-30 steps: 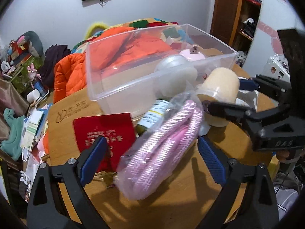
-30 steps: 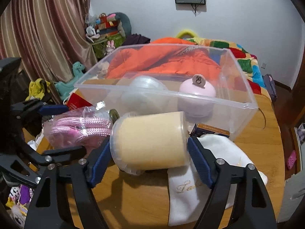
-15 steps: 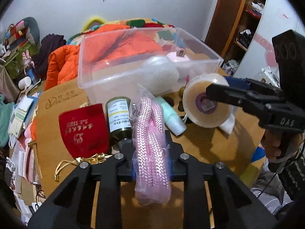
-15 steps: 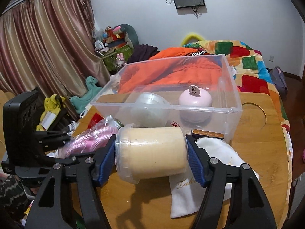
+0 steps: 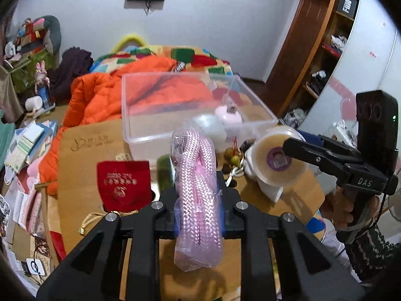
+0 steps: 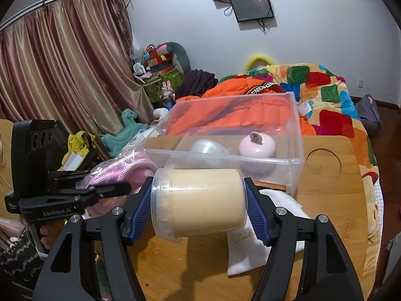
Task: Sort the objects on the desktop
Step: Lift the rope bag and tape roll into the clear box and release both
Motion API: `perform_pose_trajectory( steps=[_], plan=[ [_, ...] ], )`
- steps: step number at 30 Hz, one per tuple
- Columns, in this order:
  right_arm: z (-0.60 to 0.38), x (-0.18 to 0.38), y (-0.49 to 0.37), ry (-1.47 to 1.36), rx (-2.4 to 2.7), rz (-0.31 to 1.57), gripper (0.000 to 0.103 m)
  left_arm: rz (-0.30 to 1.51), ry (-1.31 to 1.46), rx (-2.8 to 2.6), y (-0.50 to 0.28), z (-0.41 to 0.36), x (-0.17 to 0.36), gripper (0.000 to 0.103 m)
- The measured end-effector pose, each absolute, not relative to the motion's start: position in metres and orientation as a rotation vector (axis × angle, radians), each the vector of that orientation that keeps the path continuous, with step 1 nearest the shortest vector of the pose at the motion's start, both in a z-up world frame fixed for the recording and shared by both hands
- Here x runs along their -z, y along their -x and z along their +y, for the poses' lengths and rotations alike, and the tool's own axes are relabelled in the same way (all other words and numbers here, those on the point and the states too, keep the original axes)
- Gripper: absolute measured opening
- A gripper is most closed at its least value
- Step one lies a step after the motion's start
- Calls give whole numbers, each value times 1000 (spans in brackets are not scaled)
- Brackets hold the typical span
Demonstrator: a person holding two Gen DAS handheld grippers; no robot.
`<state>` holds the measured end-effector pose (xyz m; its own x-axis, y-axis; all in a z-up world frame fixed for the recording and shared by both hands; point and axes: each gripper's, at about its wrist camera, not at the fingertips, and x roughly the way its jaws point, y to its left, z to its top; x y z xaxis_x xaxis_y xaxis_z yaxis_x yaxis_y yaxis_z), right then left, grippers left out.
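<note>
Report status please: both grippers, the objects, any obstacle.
Left gripper shut on bagged pink braided rope. Right gripper shut on cream-filled clear plastic jar. Clear plastic bin ahead, open top, nothing blocking.

Open-topped clear bin [image 5: 140, 135], mostly free.

Clear plastic bin [image 5: 175, 135]: one
Round things inside the bin: two, a pink one [image 6: 257, 146] and a whitish one [image 6: 209, 149]
Bagged pink rope [image 5: 198, 195]: one
Cream-filled jar [image 6: 199, 207]: one
Red pouch [image 5: 124, 183]: one
White cloth bag [image 6: 253, 248]: one
Green bottle [image 5: 165, 170]: one
</note>
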<state>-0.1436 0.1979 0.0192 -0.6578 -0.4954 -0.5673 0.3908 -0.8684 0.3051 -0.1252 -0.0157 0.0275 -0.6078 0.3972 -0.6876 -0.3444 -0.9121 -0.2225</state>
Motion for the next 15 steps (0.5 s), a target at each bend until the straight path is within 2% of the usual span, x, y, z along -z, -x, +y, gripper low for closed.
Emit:
perform_pose_trajectory(
  steps=[15],
  plan=[
    [213,-55,146,-840,2513,-222,65,-127,912,-2613,122,-32,-77,21]
  ],
)
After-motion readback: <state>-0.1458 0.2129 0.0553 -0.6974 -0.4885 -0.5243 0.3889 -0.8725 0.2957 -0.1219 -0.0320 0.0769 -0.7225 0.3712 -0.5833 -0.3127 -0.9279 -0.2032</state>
